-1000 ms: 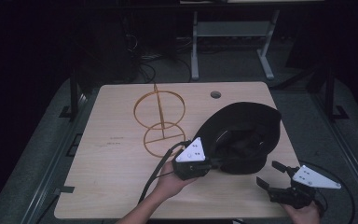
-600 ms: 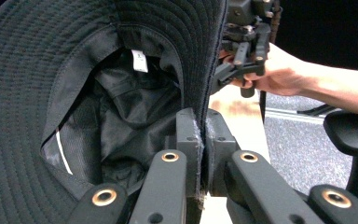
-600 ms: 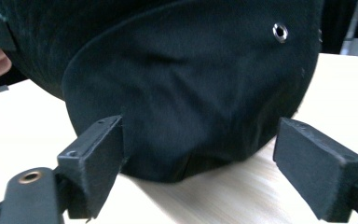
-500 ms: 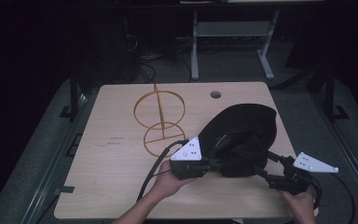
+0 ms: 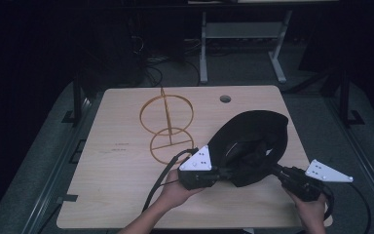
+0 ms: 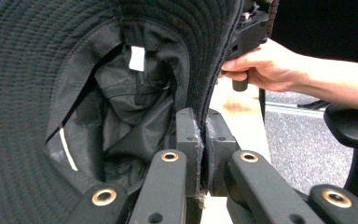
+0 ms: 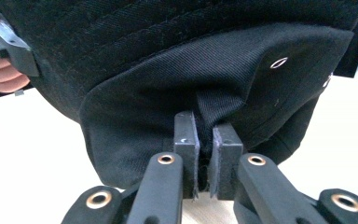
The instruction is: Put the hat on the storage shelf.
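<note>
Black hat (image 5: 251, 146): soft fabric, brimmed, lying lower right of centre in the high view, on the right half of the table (image 5: 126, 195). Opening turned toward the lower left; dark lining and a small white label (image 6: 136, 58) visible inside in the left gripper view. Two metal eyelets (image 7: 278, 62) on the crown side in the right gripper view.

Left tongs (image 5: 222, 171): at the hat's lower left edge in the high view, clamped on the brim; in the left gripper view (image 6: 202, 144) the brim's edge runs between the two pads, which press it from both sides. Left hand (image 5: 175, 187) below them, cable (image 5: 163, 180) looping toward the bottom of the frame.

Right tongs (image 5: 272, 168): at the hat's lower right edge, jaws have just been closing and now pinch a fold of the black fabric, seen between the pads at lower centre of the right gripper view (image 7: 204, 149). Right hand (image 5: 311, 209) at the bottom right.

Wire stand (image 5: 167, 124): orange-gold, two rings on an upright rod, left of the hat, apart from it, upper centre of the table.

Round hole (image 5: 225, 99): in the table top, near its far edge.
</note>
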Demonstrator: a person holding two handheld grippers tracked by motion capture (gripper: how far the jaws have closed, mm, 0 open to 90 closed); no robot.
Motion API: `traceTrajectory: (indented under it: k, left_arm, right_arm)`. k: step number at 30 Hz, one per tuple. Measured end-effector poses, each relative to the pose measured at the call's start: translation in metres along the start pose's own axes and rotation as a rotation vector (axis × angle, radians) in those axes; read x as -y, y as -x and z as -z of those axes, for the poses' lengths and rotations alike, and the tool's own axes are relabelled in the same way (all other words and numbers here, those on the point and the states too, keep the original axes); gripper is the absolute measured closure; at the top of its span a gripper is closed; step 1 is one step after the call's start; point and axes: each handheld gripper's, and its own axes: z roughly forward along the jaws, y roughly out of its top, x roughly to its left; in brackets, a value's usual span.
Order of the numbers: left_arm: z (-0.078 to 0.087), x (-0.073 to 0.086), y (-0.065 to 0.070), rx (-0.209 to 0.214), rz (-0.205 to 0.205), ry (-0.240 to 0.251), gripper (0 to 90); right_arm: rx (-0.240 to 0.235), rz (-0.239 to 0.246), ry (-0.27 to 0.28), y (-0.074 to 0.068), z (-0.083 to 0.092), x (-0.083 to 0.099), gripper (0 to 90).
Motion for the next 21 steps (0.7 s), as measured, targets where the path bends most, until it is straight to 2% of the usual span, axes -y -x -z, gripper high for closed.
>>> traceTrajectory:
  k: [6, 9, 11, 13, 21]
  left_arm:
    - [0.005, 0.002, 0.0, -0.018, 0.0, -0.008, 86.1]
    - [0.007, 0.002, 0.002, -0.033, -0.013, -0.021, 85.1]
    - [0.009, 0.002, 0.002, -0.048, -0.018, -0.028, 81.4]
    - [0.013, 0.002, 0.0, -0.057, 0.003, -0.028, 76.6]
    - [0.019, 0.004, -0.001, -0.084, -0.009, -0.055, 69.7]
  right_arm:
    - [-0.001, 0.017, 0.009, -0.007, 0.004, -0.006, 85.6]
    - [-0.001, 0.025, 0.015, -0.008, 0.004, -0.007, 85.9]
    - [0.011, 0.025, 0.014, -0.01, 0.007, -0.011, 86.0]
    - [0.016, 0.027, 0.016, -0.011, 0.008, -0.013, 86.1]
    - [0.046, 0.033, 0.009, -0.012, 0.015, -0.024, 86.4]
